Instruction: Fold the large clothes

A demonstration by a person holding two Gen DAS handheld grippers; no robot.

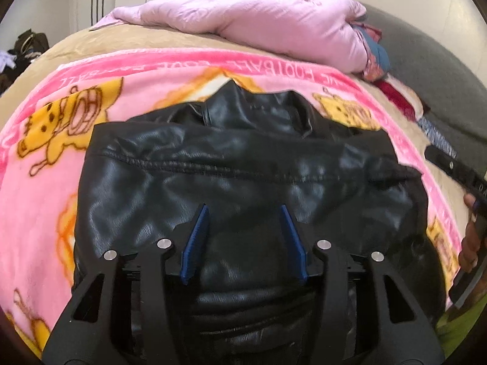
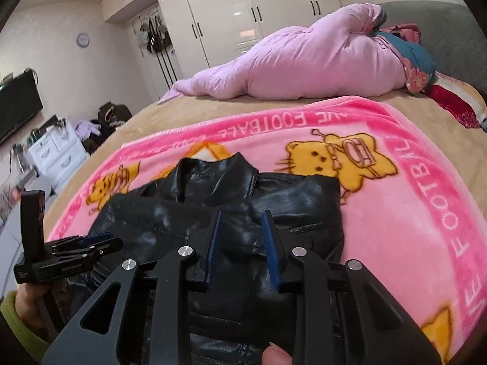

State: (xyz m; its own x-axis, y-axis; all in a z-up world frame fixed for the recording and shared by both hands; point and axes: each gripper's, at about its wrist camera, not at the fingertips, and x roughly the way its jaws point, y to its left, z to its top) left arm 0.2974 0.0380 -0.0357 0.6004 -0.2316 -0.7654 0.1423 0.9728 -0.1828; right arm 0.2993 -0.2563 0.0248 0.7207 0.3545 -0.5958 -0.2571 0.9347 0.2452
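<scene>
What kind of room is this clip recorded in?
Most likely a bedroom: a bed spread with a pink blanket, a bundled pink duvet, and white wardrobes on the far wall.

Leather jacket lies on cartoon blanket, collar at far end. Blanket spread on bed. Rolled quilt behind blanket. Wardrobe beyond bed.

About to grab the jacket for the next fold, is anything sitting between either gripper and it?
Nothing visible is. The left gripper and right gripper both hang open right over the black jacket, which lies alone on the pink blanket. The purple quilt is far back on the bed.
</scene>
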